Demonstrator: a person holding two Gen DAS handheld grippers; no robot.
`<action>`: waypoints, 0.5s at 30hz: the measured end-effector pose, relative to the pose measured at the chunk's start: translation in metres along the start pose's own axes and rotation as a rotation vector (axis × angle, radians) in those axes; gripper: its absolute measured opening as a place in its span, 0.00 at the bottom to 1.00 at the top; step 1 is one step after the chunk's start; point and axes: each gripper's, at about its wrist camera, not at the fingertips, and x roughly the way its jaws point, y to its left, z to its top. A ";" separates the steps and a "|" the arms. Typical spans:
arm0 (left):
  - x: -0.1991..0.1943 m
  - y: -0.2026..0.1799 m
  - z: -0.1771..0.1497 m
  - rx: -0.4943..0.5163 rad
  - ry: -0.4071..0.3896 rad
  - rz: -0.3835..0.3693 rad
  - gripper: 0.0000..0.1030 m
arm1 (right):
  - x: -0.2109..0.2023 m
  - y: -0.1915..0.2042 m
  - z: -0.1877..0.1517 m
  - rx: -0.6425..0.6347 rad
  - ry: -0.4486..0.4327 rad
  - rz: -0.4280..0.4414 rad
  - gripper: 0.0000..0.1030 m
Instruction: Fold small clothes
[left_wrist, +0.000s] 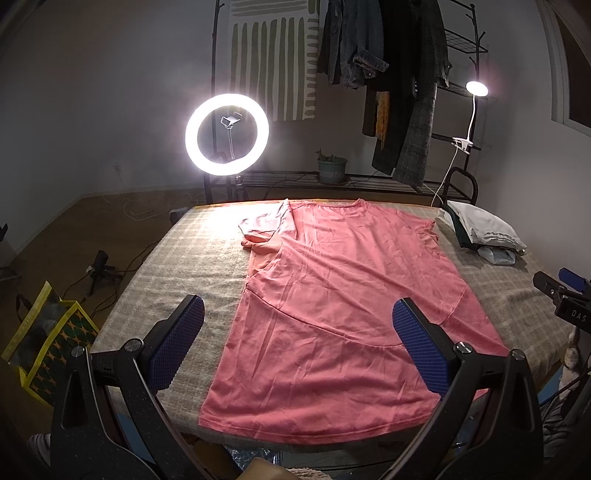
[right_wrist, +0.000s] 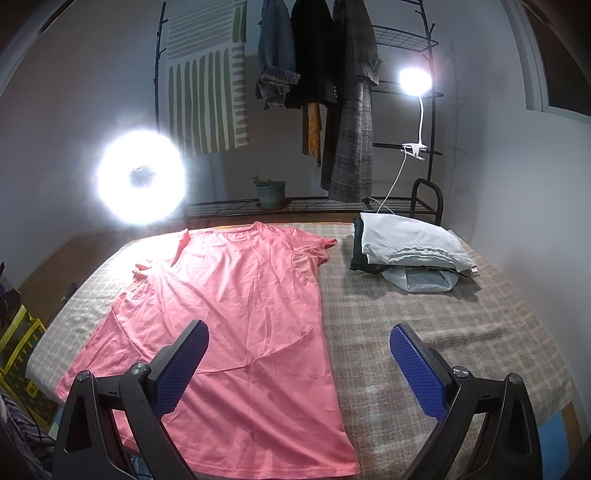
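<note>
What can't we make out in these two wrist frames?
- Pink T-shirt: near hem corner is hidden by the left gripper finger in the left wrist view; in the right wrist view the right gripper finger covers part of the lower left.
- Folded stack: lower garments covered by the white one on top.
- Ring light: centre mount blown out by glare in the right wrist view.

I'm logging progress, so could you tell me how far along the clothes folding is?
Done: a stack of folded clothes sits at the table's far right corner. In hand: nothing; the left gripper and right gripper hover open. Left: the pink T-shirt lies nearly flat, only one sleeve turned in.
</note>
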 end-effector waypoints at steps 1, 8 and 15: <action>0.002 0.001 -0.002 -0.001 0.001 0.001 1.00 | 0.000 -0.002 0.000 0.000 -0.002 -0.001 0.97; 0.011 0.007 -0.007 -0.012 0.012 0.012 1.00 | 0.001 -0.001 -0.001 0.001 -0.003 0.001 0.97; 0.020 0.017 -0.012 -0.023 0.026 0.023 1.00 | 0.009 0.003 0.000 0.003 0.002 0.014 0.97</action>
